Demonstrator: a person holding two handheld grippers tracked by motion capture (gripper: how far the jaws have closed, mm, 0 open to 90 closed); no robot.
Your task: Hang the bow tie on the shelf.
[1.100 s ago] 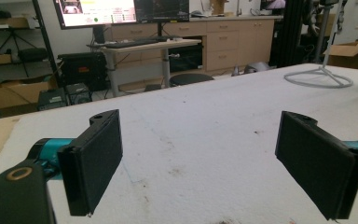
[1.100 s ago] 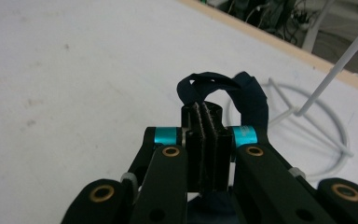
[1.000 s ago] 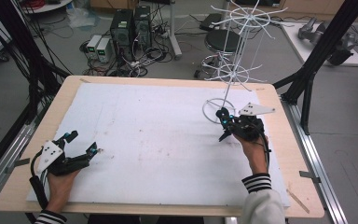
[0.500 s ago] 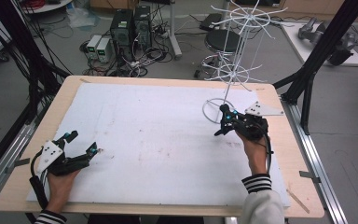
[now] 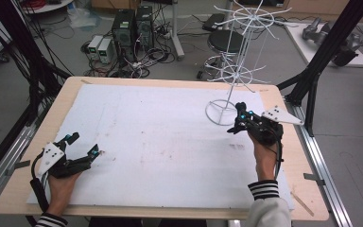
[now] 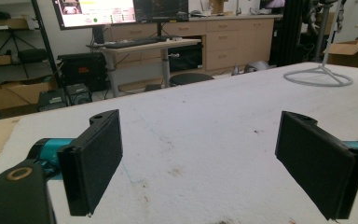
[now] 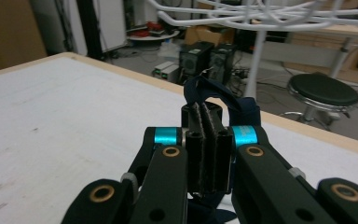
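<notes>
The right gripper [image 5: 237, 124] hangs over the far right part of the white mat [image 5: 160, 142], its jaws pressed together on a dark blue strap [image 7: 214, 100]. In the right gripper view the strap rises from between the pads and loops over just beyond the jaw tips, with more of it showing below the jaws. Just ahead of this gripper stands the white wire rack [image 5: 234, 71]; its round base ring lies on the mat close to the jaw tips, and its post and spoked tiers rise above and beyond the gripper. The left gripper [image 5: 84, 145] rests low at the near left corner of the mat, well apart from the right one. Its jaws stand wide apart with nothing between them, and the bare mat stretches ahead of its pads [image 6: 95, 161], the rack's base ring far off to their right.
</notes>
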